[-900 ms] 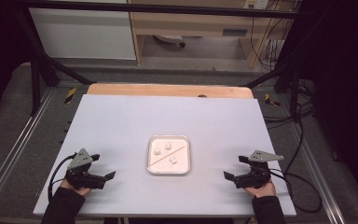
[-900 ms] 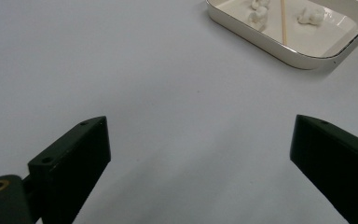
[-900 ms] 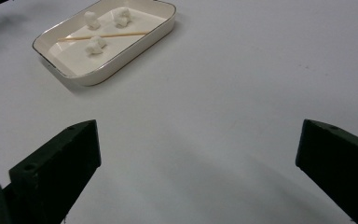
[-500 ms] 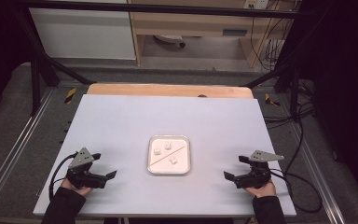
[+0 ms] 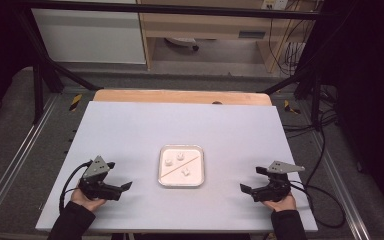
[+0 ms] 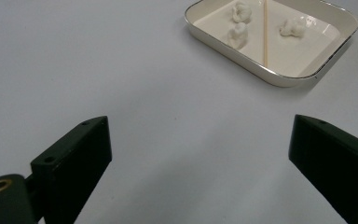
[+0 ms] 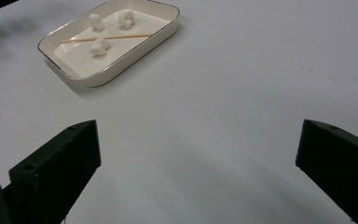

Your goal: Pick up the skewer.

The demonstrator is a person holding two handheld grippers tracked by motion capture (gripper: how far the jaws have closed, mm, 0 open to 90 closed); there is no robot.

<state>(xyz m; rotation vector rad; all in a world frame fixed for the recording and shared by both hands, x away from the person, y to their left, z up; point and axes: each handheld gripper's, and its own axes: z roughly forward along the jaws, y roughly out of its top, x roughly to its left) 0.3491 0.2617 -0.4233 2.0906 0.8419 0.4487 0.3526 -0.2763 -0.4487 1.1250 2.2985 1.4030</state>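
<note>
A small white rectangular tray (image 5: 198, 182) with a thin gold rim sits at the middle of the table, toward the near side. It holds three small white lumps (image 5: 184, 172) and a thin wooden stick (image 5: 180, 164) laid diagonally. In the left gripper view the tray (image 6: 261, 74) lies ahead to the right, with the stick (image 6: 265, 32) and lumps (image 6: 238, 34) inside. In the right gripper view the tray (image 7: 121, 70) lies ahead to the left. My left gripper (image 5: 125, 186) rests open at the near left, pointing toward the tray. My right gripper (image 5: 244, 189) rests open at the near right. Nothing is between either pair of jaws.
The pale table top (image 5: 130, 130) has a wooden strip (image 5: 180, 96) along its far edge. Metal rails (image 5: 15, 165) run along both sides. Cables (image 5: 325, 150) trail off the right side. A cabinet (image 5: 90, 35) and shelves stand beyond the table.
</note>
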